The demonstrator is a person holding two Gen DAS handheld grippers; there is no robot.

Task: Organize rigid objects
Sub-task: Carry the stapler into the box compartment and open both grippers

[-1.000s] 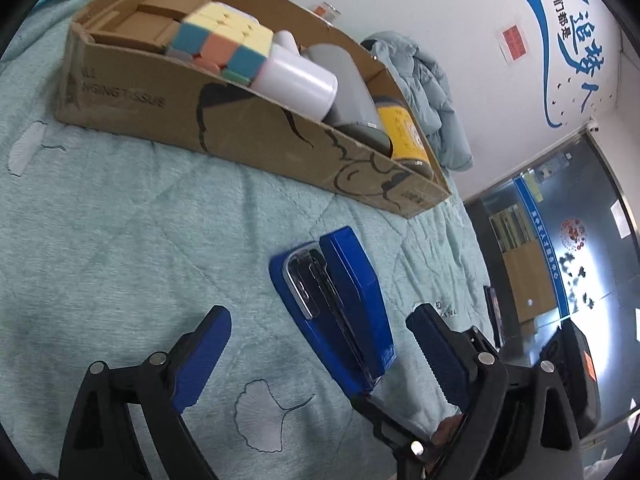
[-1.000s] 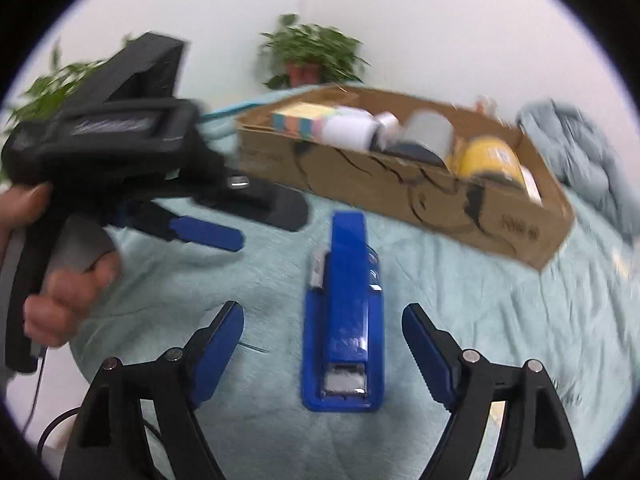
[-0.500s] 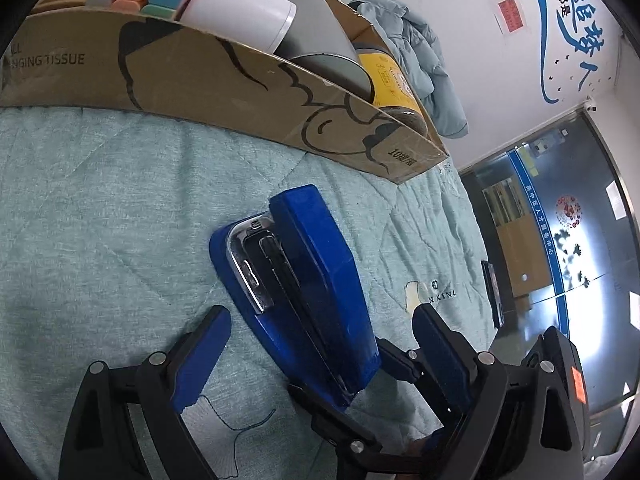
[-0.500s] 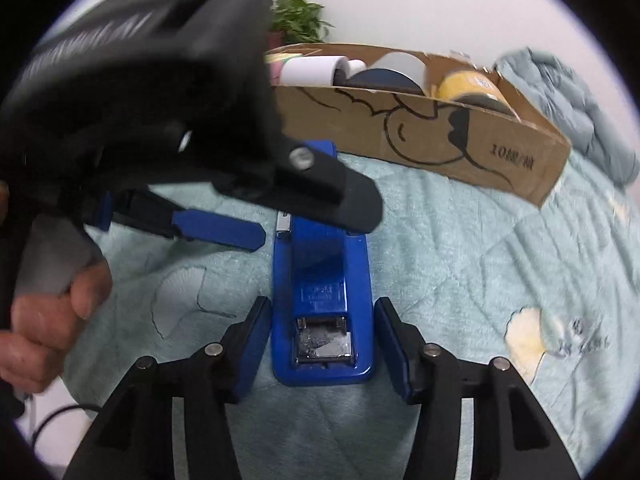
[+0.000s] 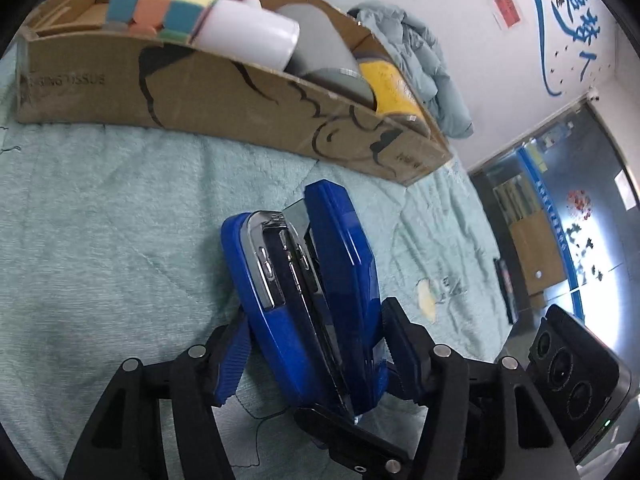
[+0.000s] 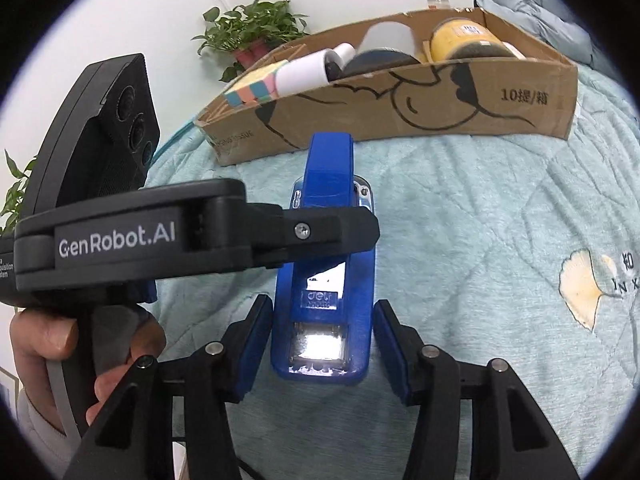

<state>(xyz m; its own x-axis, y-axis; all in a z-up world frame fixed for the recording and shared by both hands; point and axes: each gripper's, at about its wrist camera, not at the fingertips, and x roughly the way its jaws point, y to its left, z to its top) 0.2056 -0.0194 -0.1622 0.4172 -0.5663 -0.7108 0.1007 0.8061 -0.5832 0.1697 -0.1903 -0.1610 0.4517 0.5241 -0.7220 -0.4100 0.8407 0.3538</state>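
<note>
Fingers of the left gripper (image 5: 316,354) have just been closing, and in the left wrist view their blue pads sit against both flat sides of the blue stapler (image 5: 316,300), which stands on its edge between them above the pale green quilt (image 5: 100,240). Behind it lies a long cardboard box (image 5: 224,96) holding a pastel puzzle cube (image 5: 164,12), a white cup (image 5: 252,36), a grey cup (image 5: 324,52) and a yellow can (image 5: 390,88).

From the right wrist view, the right gripper (image 6: 322,346) has also narrowed around the stapler's near end; its pads stand close along both sides, though whether they press I cannot tell. One left finger (image 6: 320,232) crosses the stapler's middle, and a hand (image 6: 60,344) holds that gripper's handle. A potted plant (image 6: 256,36) stands behind the box.
</note>
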